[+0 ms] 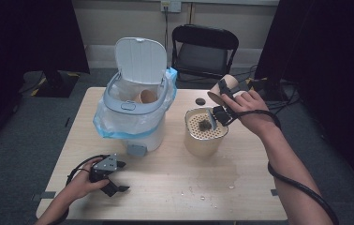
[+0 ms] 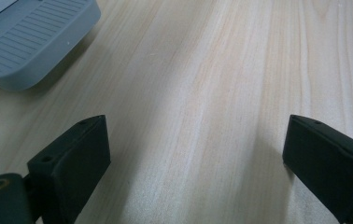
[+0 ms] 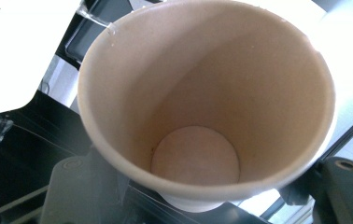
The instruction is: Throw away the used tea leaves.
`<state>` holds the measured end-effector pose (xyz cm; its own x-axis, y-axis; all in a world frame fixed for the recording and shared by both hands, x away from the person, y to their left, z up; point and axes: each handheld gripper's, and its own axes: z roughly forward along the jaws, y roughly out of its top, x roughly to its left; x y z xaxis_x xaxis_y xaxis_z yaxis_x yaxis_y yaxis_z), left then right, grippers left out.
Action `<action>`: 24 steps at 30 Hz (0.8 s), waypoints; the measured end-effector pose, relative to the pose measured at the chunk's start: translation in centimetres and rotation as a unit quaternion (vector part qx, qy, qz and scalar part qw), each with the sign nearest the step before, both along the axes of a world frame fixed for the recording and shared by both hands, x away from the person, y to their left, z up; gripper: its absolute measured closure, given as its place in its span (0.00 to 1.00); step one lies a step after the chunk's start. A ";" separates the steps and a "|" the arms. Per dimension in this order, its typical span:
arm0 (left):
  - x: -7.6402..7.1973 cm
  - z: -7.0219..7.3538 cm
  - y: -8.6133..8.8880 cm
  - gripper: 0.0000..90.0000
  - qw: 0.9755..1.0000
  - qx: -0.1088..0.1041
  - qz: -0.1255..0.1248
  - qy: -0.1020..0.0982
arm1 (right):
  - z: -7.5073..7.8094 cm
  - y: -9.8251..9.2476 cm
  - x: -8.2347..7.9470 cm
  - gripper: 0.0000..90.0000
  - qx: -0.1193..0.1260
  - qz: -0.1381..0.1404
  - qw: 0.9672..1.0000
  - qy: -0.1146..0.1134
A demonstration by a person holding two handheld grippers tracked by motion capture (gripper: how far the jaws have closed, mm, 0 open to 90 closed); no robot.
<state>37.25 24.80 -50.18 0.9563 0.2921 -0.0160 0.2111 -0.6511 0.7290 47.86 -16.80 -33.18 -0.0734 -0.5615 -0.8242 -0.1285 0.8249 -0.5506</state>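
two claws are working at the wooden bench (image 1: 165, 183), one in each hand. at the left, the person's left hand (image 1: 79, 185) is lying low on the bench near its front edge, forearm coming in from the bottom corner, wrist level, the left claw (image 1: 114, 180) pointing toward the middle of the bench. its jaws are standing wide apart with bare wood between them, gripping nothing; in the left gripper view the grey pedal (image 2: 25, 42) of the bin is sitting just ahead and to one side. further along, the white bin (image 1: 135, 112) with its lid raised and blue liner is standing on the bench, a paper cup lying inside it. right of that, a beige strainer pot (image 1: 205, 133) is holding a dark lump on its perforated insert. at the right, the right hand (image 1: 250, 110) is being held raised above the pot, forearm angling in from the lower right, wrist bent back. the right claw (image 1: 222, 101) is clamping a paper cup (image 1: 224, 89) at its lower part, tipped on its side over the pot's far edge; the right gripper view is looking into the cup's bare inside (image 3: 198, 93).
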 end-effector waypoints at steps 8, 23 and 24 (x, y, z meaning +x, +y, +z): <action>0.0 0.0 0.0 0.08 1.000 0.000 0.000 0.000 | 0.2 0.0 0.2 0.37 0.100 -0.024 0.993 0.065; 0.0 0.0 0.0 0.08 1.000 -0.001 0.001 -0.002 | 0.3 -2.3 1.7 0.35 0.402 -0.092 0.874 0.258; 0.0 0.0 0.0 0.08 1.000 -0.001 0.001 -0.002 | 0.3 -2.4 1.7 0.35 0.409 -0.093 0.869 0.260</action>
